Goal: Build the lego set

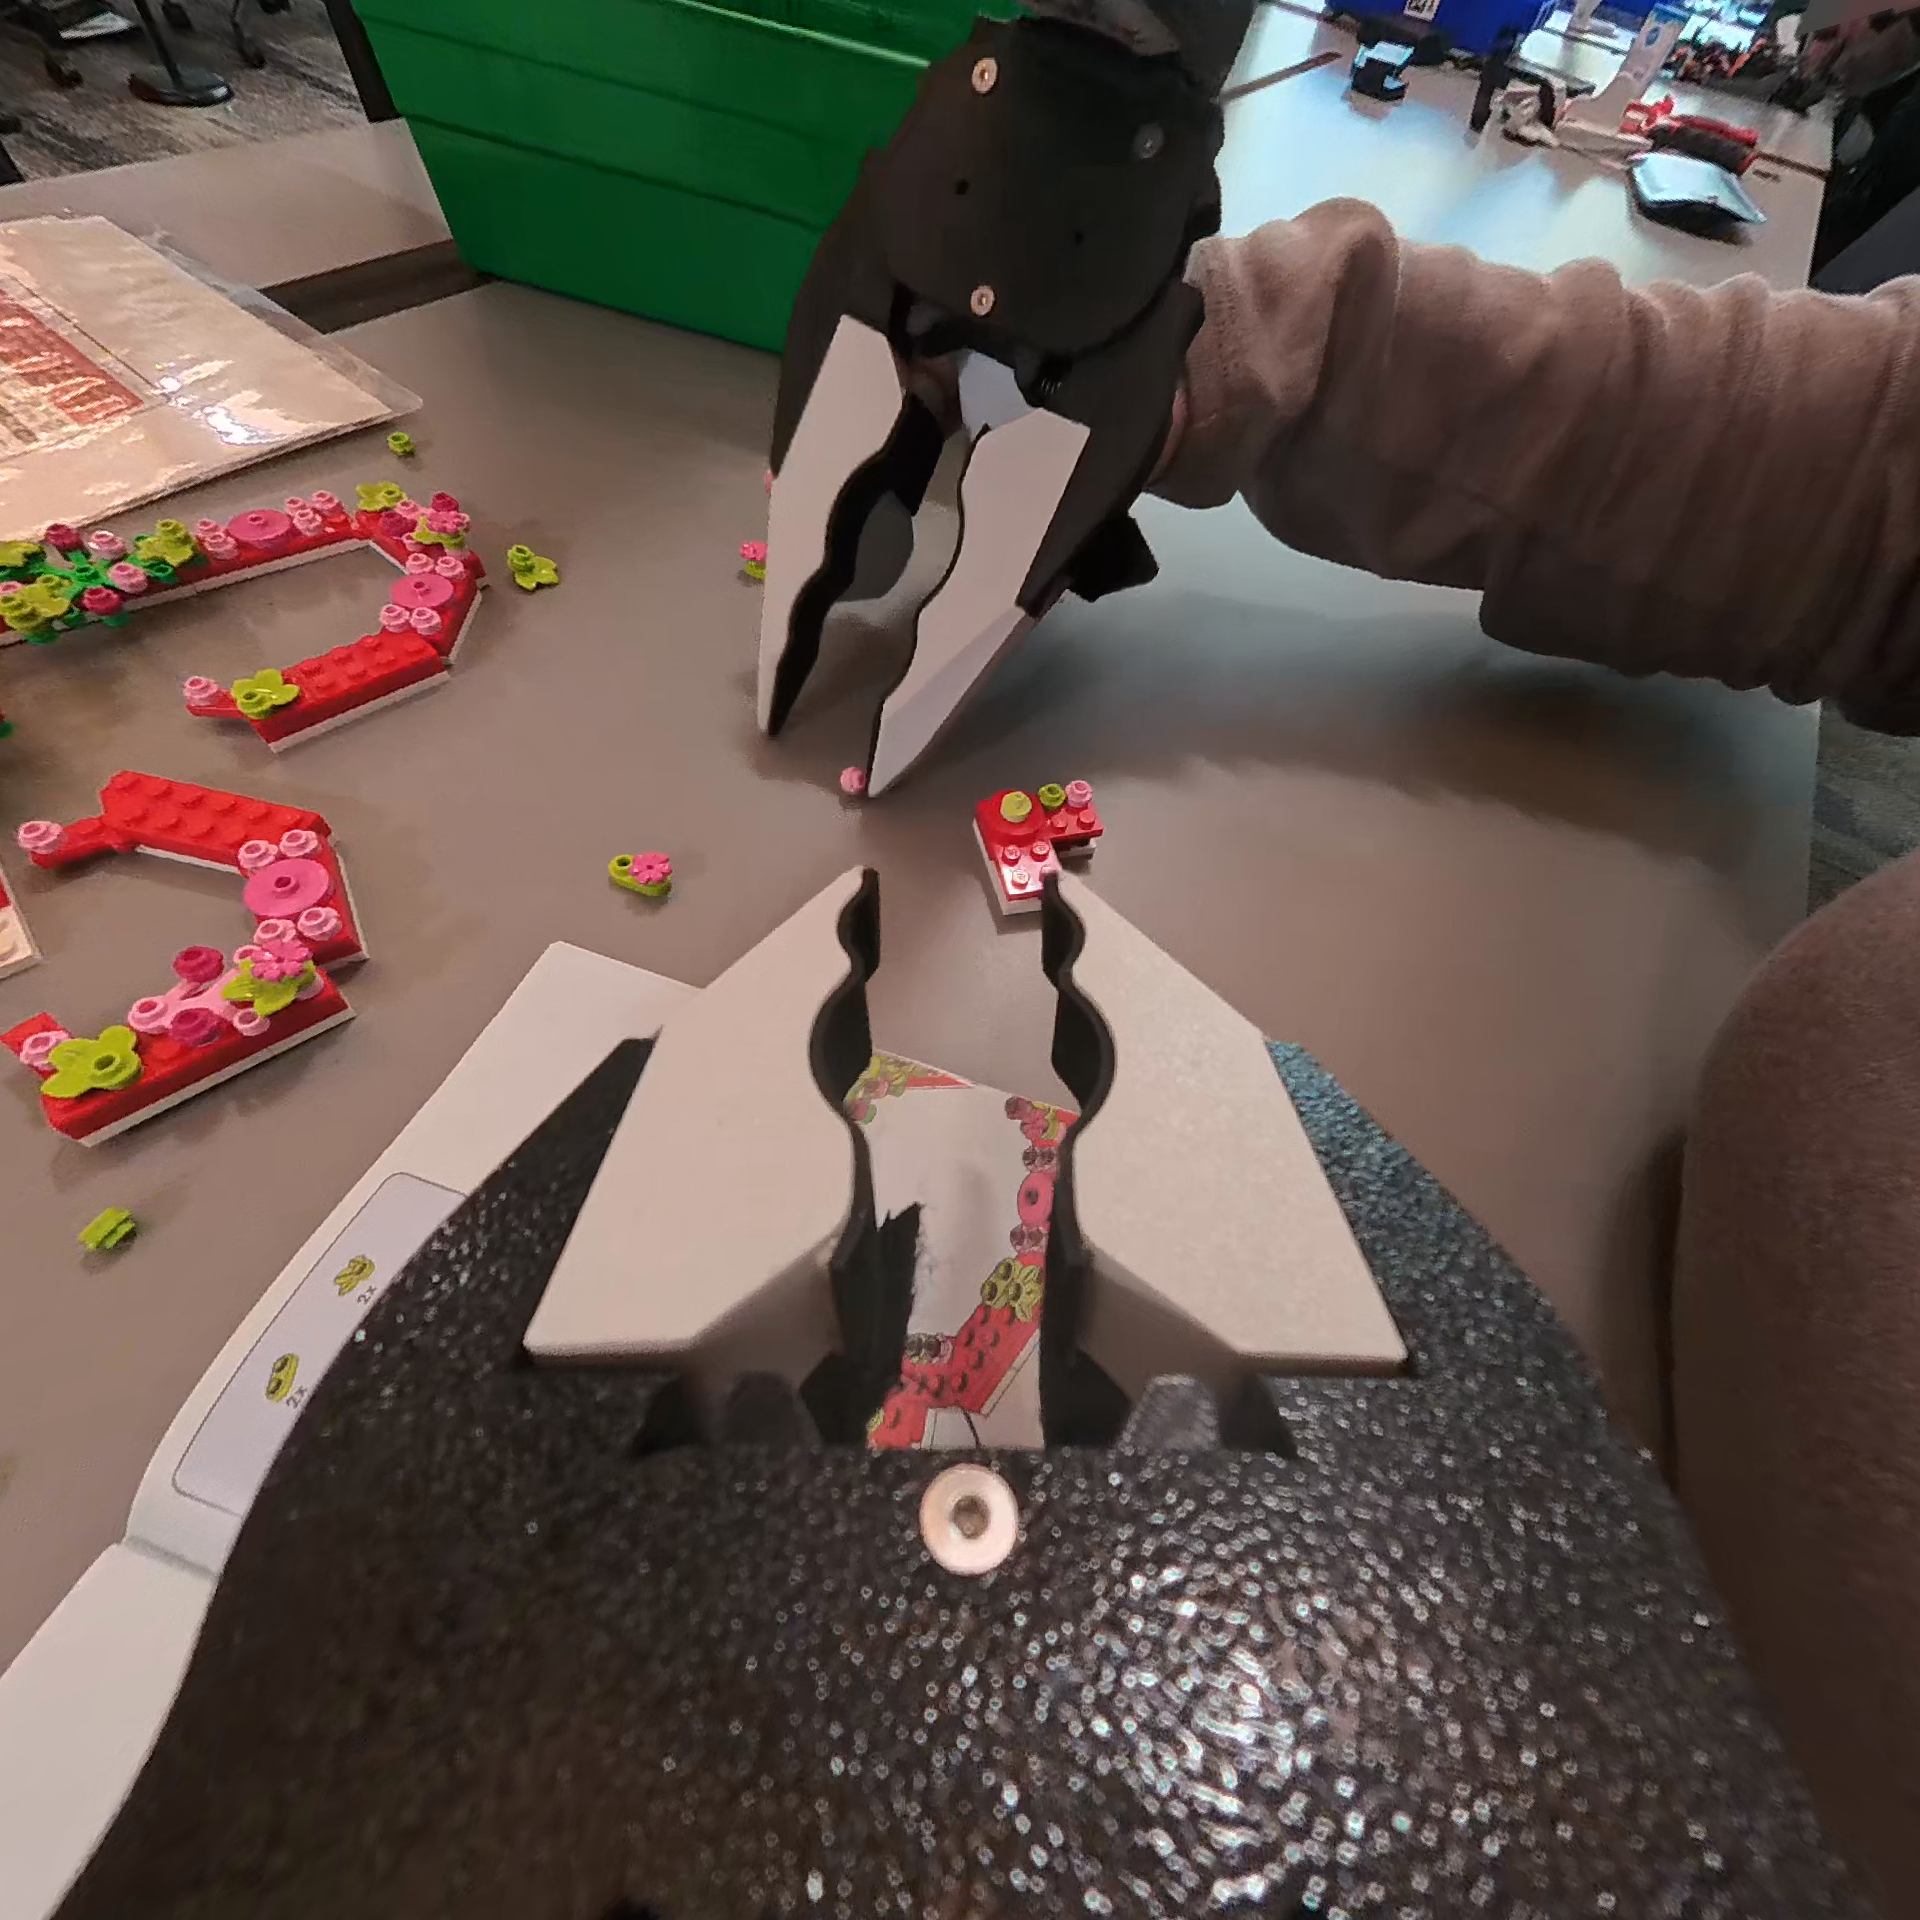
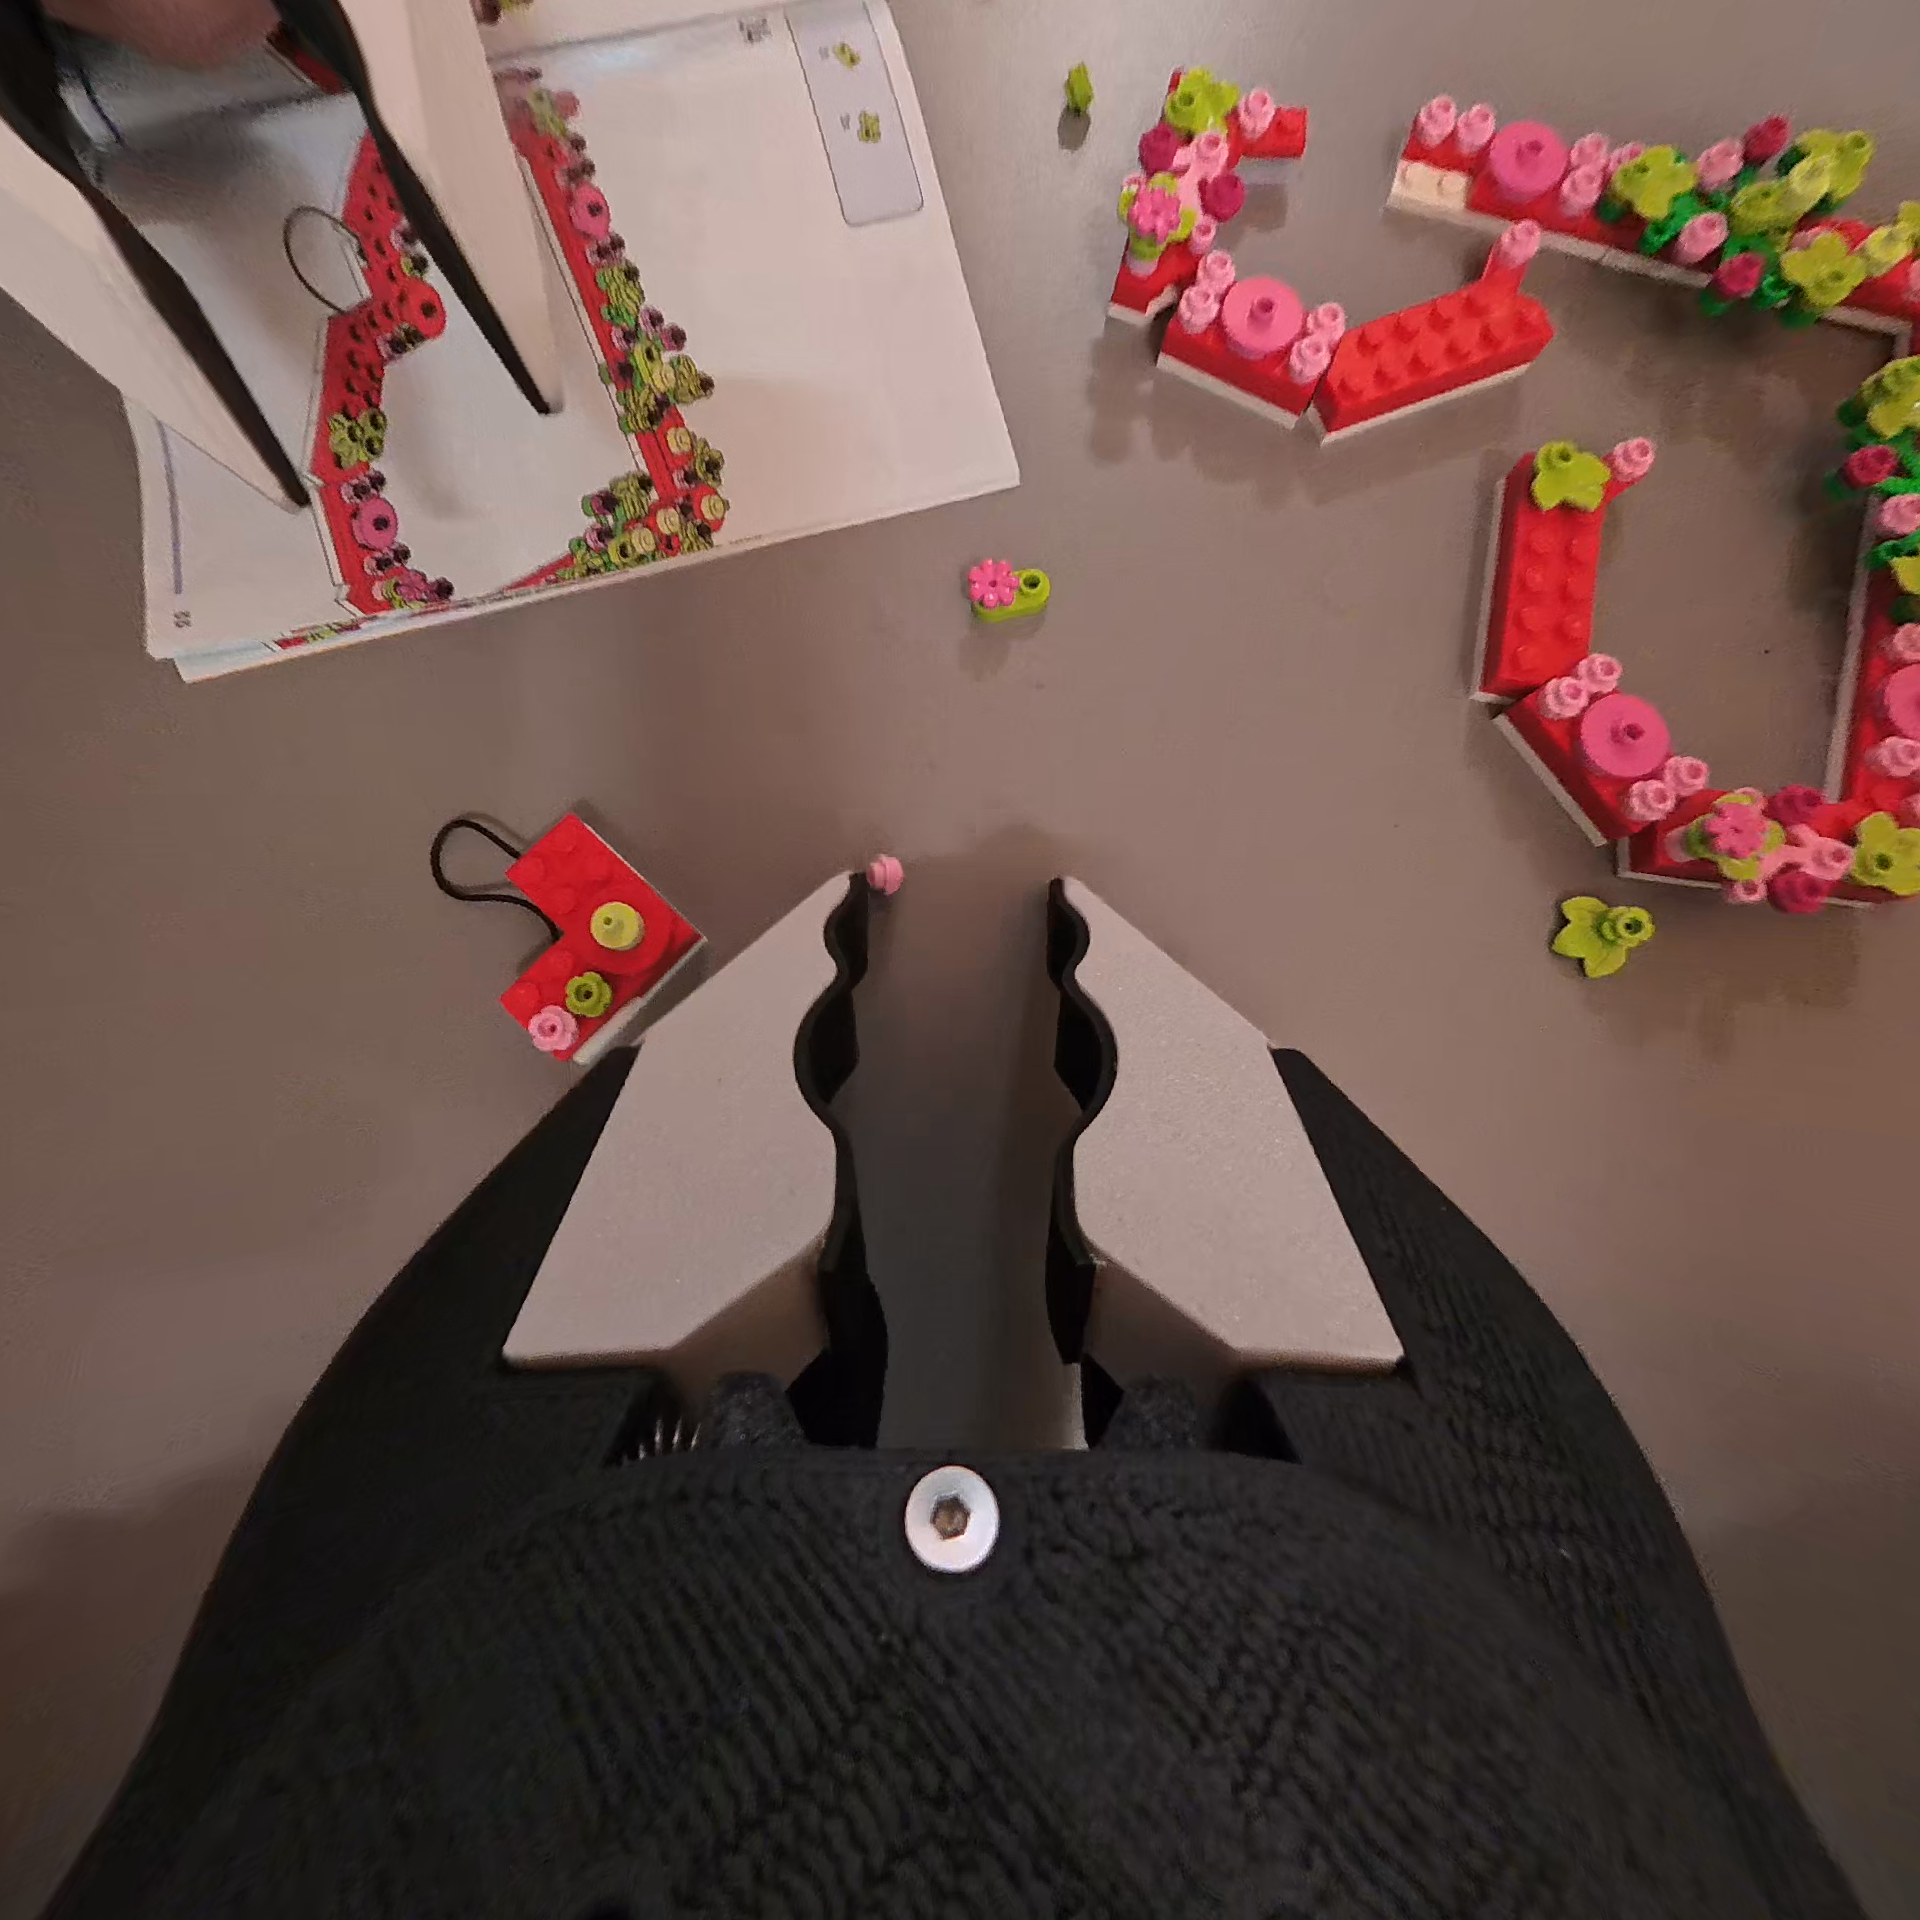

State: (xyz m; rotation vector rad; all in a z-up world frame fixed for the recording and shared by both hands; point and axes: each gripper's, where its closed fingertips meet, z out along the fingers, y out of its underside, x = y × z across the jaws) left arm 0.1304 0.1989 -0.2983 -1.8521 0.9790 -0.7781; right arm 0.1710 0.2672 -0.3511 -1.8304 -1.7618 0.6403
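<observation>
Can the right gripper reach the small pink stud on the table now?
Probably yes. The right gripper is open, and the small pink stud lies bare on the table beside its left fingertip, with nothing between them.

My right fingers stand on the table; small stud at one tip, corner piece beside, booklet under my left fingers.

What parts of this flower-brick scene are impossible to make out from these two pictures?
- Instruction booklet: in the left wrist view, the left hand-held gripper covers most of the page.
- Flowered red frame: cut off by the right edge of the right wrist view.
- Tiny pink piece: too small to tell whether the right hand-held gripper touches it.
- Far tables: left wrist view, too small and distant to identify items.
</observation>
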